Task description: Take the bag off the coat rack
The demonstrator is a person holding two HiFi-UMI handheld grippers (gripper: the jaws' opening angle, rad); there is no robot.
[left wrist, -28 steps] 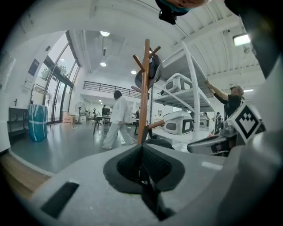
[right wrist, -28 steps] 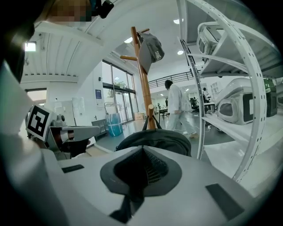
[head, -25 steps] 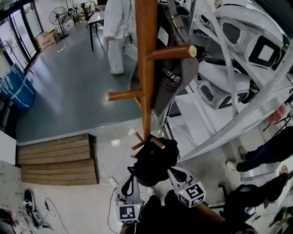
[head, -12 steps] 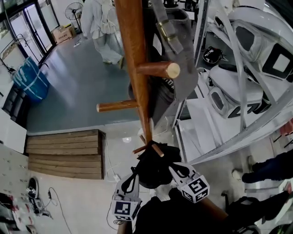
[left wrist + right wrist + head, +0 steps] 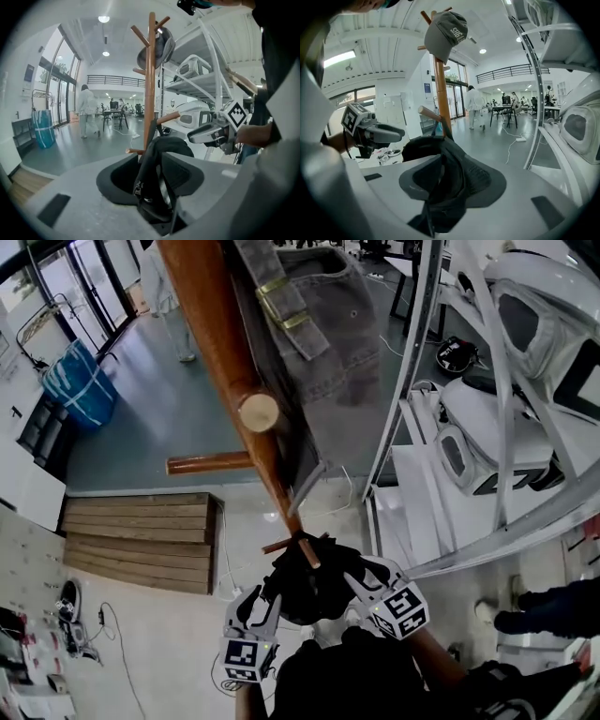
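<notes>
A black bag (image 5: 314,579) hangs on a low peg (image 5: 308,550) of the wooden coat rack (image 5: 223,352). My left gripper (image 5: 263,595) is at the bag's left and my right gripper (image 5: 355,577) at its right. In the left gripper view a black strap (image 5: 147,176) runs between the jaws of the left gripper (image 5: 152,190). These jaws have just been opening and stand apart from the strap. In the right gripper view, bag fabric (image 5: 440,173) lies loose between the just-opened jaws of the right gripper (image 5: 440,190).
A grey cap (image 5: 319,343) hangs high on the rack. White shelving (image 5: 412,399) with white shells stands to the right. A wooden step (image 5: 141,532) and floor cables (image 5: 80,638) lie to the left. A person's shoe (image 5: 511,621) is at lower right.
Both pairs of jaws have spread open around the bag's straps. Both grippers have come closer to the bag, which still hangs on its peg. The rack looms nearer in the head view.
</notes>
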